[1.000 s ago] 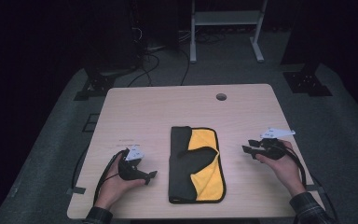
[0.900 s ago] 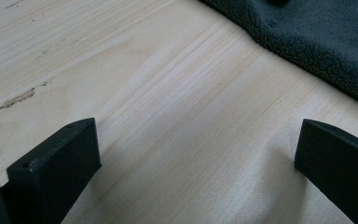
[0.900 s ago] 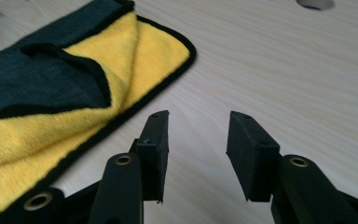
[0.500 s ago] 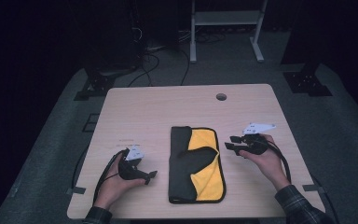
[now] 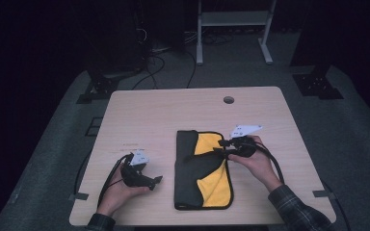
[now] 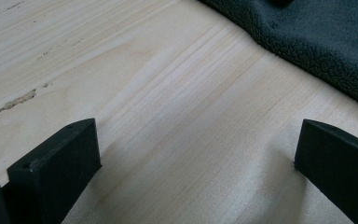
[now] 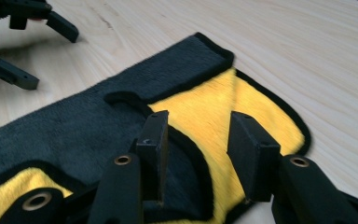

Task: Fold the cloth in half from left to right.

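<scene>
A folded cloth (image 5: pixel 200 190), dark grey outside and yellow inside with black trim, lies in the middle of the wooden table (image 5: pixel 173 110). My right gripper (image 5: pixel 220 150) hovers low over the cloth's upper right part, pointing left. In the right gripper view the right gripper (image 7: pixel 198 128) stands open above the yellow face (image 7: pixel 256 107), by a folded dark flap (image 7: pixel 121 100), with nothing pinched. My left gripper (image 5: pixel 155 182) rests on the table left of the cloth, open. The left gripper (image 6: pixel 198 140) has bare wood between its jaws, and the cloth's edge (image 6: pixel 317 42) lies ahead.
A round cable hole (image 5: pixel 228 99) sits near the table's far edge. Beyond the table are floor cables (image 5: pixel 164 53), a white stand's legs (image 5: pixel 231 43) and dark equipment bases (image 5: pixel 318 84). Cables trail from both grippers off the near edge.
My right gripper has travelled left from the bare wood at the right to above the cloth's right edge. The left gripper and the cloth have not moved.
</scene>
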